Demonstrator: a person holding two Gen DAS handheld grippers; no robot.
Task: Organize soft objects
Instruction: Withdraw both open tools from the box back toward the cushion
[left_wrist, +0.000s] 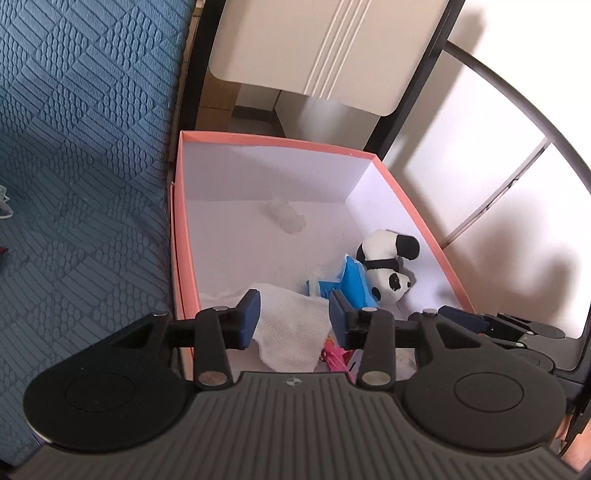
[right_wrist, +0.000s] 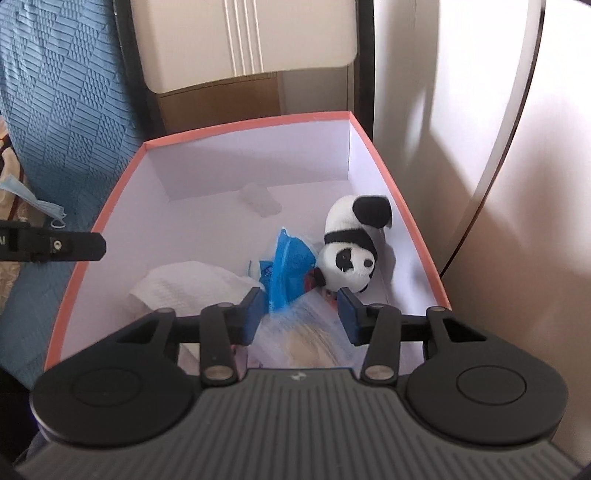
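Hovering half-open, both grippers' fingers (left_wrist: 248, 314) (right_wrist: 255, 310) seemingly grip nothing over the box (right_wrist: 258, 123).

Bright daylight from the right, wall (left_wrist: 491, 155) nearly blown out with soft shadows. Box (right_wrist: 258, 177) interior glares white. Heavy fisheye bending at edges; close foreground slightly blurry.

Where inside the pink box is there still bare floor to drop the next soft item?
Free: the far half of the box, between the back wall and the panda, bare except a small clear scrap; also the left strip beyond the white cloth. Crowded: the near end, with cloth, blue packet, panda and a plastic bag below the right gripper.
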